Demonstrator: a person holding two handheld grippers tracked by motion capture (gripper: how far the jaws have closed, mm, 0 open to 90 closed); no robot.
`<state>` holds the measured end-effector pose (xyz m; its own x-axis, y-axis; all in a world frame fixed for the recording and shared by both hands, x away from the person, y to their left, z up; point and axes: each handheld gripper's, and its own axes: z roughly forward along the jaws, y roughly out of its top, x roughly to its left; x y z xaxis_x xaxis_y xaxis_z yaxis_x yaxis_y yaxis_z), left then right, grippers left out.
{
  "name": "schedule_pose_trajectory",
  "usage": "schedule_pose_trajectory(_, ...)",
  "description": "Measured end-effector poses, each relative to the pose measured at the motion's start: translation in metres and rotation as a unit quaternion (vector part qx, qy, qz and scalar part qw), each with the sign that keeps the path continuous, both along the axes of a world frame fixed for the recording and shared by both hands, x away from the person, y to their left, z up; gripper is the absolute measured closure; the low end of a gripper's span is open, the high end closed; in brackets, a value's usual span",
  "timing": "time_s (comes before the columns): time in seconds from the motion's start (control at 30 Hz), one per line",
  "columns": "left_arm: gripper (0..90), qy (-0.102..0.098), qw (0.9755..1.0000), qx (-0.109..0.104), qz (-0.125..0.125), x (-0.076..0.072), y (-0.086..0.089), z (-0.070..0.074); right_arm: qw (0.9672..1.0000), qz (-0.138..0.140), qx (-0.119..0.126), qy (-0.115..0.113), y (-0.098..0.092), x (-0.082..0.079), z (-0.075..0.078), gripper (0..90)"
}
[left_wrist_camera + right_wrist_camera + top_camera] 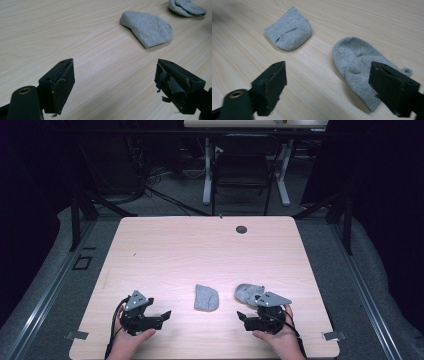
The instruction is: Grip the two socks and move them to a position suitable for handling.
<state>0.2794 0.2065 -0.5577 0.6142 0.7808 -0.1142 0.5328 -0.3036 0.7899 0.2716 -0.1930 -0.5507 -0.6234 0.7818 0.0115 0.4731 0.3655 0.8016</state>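
Note:
Two grey socks lie on the light wooden table [200, 250] near its front edge. The folded sock [206, 298] [150, 28] [289, 31] is in the middle. The looser, flatter sock [247, 293] [187, 7] [358, 62] lies just right of it. My left gripper [162, 318] [115, 77] rests low at the front left, open, pointing right toward the folded sock, with nothing between its jaws. My right gripper [245, 319] [327, 80] sits at the front right, open and holding nothing, just in front of the looser sock. Its far jaw overlaps that sock's edge in the right gripper view.
A small dark round grommet [241, 229] sits in the table near its far edge. Beyond the table stand a black chair [243, 167] and the white legs of another desk [207, 175]. Hands hold both grippers at the front edge.

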Motion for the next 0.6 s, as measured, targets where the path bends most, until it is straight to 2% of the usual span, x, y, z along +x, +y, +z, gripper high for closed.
schedule_pose_trajectory(0.07, 16.7, -0.004, 0.9999, 0.007, -0.008, -0.001, -0.004, -0.001, 1.0, -0.003, -0.006, -0.003, 0.001, 0.0, -0.004, 15.8)
schedule_pose_trajectory(0.1, 16.7, -0.006, 0.9999, 0.007, -0.011, -0.001, -0.006, -0.001, 0.9998, -0.001, -0.019, -0.003, 0.001, 0.001, -0.004, 17.5)
schedule_pose_trajectory(0.17, 18.4, -0.015, 0.9997, 0.006, -0.02, -0.003, -0.01, -0.001, 0.9996, -0.01, -0.026, -0.01, 0.0, 0.001, -0.006, 25.1)
schedule_pose_trajectory(0.23, 20.6, -0.016, 0.9995, 0.008, -0.027, -0.003, -0.014, -0.001, 0.9998, -0.011, -0.016, -0.009, -0.002, 0.002, -0.006, 35.2)
schedule_pose_trajectory(0.33, 28.1, -0.014, 0.9992, 0.021, -0.03, -0.004, -0.017, -0.002, 0.9997, -0.013, -0.017, -0.015, -0.003, 0.001, -0.009, 36.4)
schedule_pose_trajectory(0.43, 31.5, -0.011, 0.999, 0.036, -0.026, -0.003, -0.019, -0.005, 0.9998, -0.013, -0.015, -0.004, -0.003, 0.001, -0.011, 38.3)
schedule_pose_trajectory(0.6, 35.6, -0.004, 0.9993, 0.026, -0.028, 0.0, -0.021, -0.007, 0.9998, -0.019, -0.001, 0.001, -0.003, 0.001, -0.01, 41.5)
